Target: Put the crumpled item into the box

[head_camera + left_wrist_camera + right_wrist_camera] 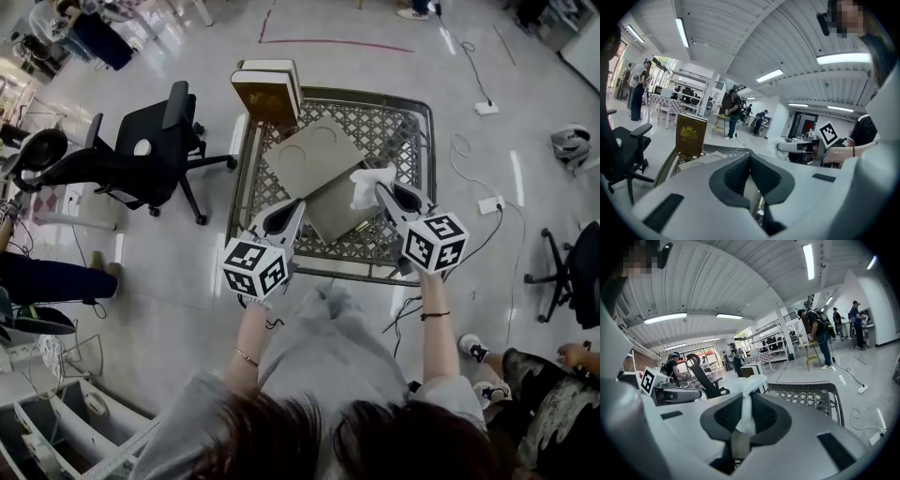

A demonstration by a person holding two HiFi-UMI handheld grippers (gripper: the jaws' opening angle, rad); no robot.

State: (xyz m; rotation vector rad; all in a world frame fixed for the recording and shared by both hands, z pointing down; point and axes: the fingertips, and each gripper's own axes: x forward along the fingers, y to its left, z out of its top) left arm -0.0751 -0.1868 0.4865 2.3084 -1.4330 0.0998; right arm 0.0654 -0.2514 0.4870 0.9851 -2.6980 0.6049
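A white crumpled tissue (368, 183) hangs pinched in my right gripper (380, 188) above the right middle of the metal lattice table (412, 112). In the right gripper view the tissue (749, 397) sticks up between the shut jaws of that gripper (746, 403). My left gripper (297, 207) hovers over the table's near left part, jaws together and nothing in them (750, 157). A brown book-shaped box (268, 92) stands upright at the table's far left corner, also seen in the left gripper view (690, 134). Two flat grey box pieces (314, 155) (336, 214) lie between the grippers.
A black office chair (141, 150) stands left of the table and another chair (574, 272) at the right. Cables and power strips (489, 204) lie on the floor to the right. A seated person's legs (534, 384) show at the bottom right.
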